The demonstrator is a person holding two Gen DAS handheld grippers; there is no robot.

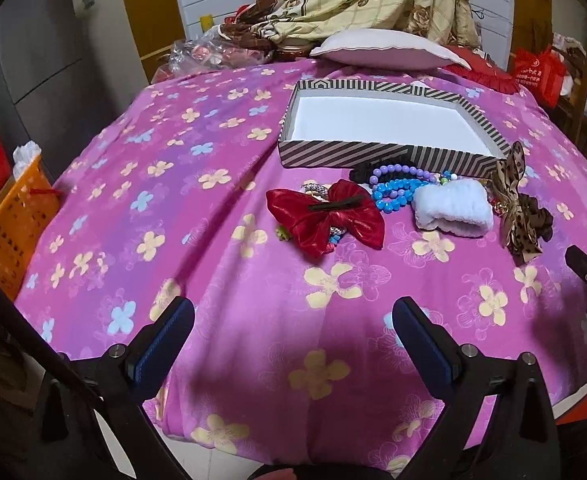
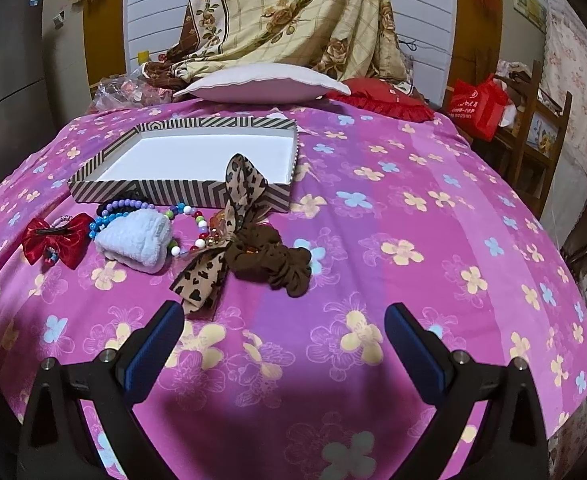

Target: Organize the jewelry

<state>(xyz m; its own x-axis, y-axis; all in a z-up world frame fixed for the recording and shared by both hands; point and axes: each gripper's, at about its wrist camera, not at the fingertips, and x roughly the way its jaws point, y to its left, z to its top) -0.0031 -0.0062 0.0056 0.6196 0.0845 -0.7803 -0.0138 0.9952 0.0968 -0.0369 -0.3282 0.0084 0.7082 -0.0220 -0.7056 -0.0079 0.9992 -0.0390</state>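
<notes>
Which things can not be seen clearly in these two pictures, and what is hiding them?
- Left wrist view: the black scrunchie is mostly hidden behind the purple bead bracelet.
- Left wrist view: a small beaded item under the red satin bow; only edges show.
- Right wrist view: the multicoloured bead necklace is partly covered by the white fluffy band.

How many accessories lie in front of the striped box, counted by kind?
Bows: 2, red bow and leopard bow
Bead bracelets clearly seen: 3, purple, blue, multicolour
Brown scrunchie: 1
White fluffy band: 1
Total: 7; a few smaller pieces are partly hidden. The striped box holds nothing.
</notes>
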